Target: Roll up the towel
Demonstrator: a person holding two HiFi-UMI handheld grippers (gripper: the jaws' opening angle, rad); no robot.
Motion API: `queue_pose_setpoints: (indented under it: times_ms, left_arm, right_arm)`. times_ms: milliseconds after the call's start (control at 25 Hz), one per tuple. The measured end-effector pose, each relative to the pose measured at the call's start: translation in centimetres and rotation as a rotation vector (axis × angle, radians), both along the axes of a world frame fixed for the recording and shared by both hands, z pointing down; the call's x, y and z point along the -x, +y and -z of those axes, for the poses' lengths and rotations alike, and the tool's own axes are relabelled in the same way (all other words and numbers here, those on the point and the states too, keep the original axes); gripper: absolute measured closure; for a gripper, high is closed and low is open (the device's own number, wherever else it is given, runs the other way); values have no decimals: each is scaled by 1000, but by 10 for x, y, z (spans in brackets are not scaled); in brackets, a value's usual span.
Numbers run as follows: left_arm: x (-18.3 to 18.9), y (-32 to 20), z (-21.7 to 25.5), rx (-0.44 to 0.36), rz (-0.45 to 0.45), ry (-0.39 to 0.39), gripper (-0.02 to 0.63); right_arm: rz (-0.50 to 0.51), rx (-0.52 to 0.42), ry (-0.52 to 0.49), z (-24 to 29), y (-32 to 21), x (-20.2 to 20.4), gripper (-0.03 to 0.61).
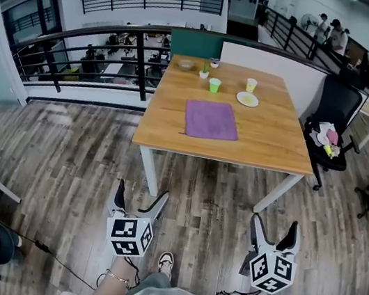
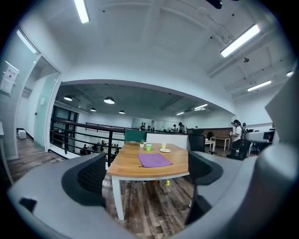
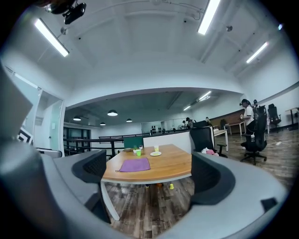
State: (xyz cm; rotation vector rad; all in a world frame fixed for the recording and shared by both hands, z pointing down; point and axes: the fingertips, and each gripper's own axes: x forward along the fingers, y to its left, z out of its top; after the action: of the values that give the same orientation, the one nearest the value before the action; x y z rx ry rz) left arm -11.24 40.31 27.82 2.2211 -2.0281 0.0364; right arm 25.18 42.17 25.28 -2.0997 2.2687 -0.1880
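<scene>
A purple towel (image 1: 210,120) lies flat and unrolled on the wooden table (image 1: 270,141), near its front middle. The towel (image 2: 154,160) also shows far ahead in the left gripper view, and as a small purple patch (image 3: 135,164) in the right gripper view. My left gripper (image 1: 138,202) is held low over the floor, well short of the table's front edge, open and empty. My right gripper (image 1: 272,234) hangs at the same height to the right, also open with nothing between its fingers.
Behind the towel stand a green cup (image 1: 214,85), a pale cup (image 1: 251,85), a plate (image 1: 247,99), a small plant (image 1: 203,73) and a bowl (image 1: 185,64). A black office chair (image 1: 333,127) holding bright items sits right of the table. A black railing (image 1: 95,50) runs behind on the left.
</scene>
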Motion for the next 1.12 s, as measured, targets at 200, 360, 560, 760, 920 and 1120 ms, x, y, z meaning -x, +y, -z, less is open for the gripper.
queue_pose_setpoints:
  times_ms: [200, 360, 560, 760, 920, 1120]
  left_arm:
    - [32, -67, 5, -3, 11, 23, 72]
    - [56, -114, 6, -2, 13, 47, 72]
    - [66, -164, 3, -3, -19, 64, 72]
    - [67, -201, -3, 9, -55, 58, 72]
    - [63, -221, -12, 35, -90, 41, 72]
    - [55, -233, -23, 68, -125, 18, 72]
  right_arm:
    - [-21, -4, 17, 17, -60, 19, 12]
    - [-44, 16, 42, 21, -99, 31, 28]
    - [-50, 7, 60, 27, -149, 53, 52]
    - [-44, 2, 61, 26, -183, 70, 54]
    - [-78, 25, 43, 13, -197, 65, 58]
    - [-116, 65, 29, -5, -215, 52, 66]
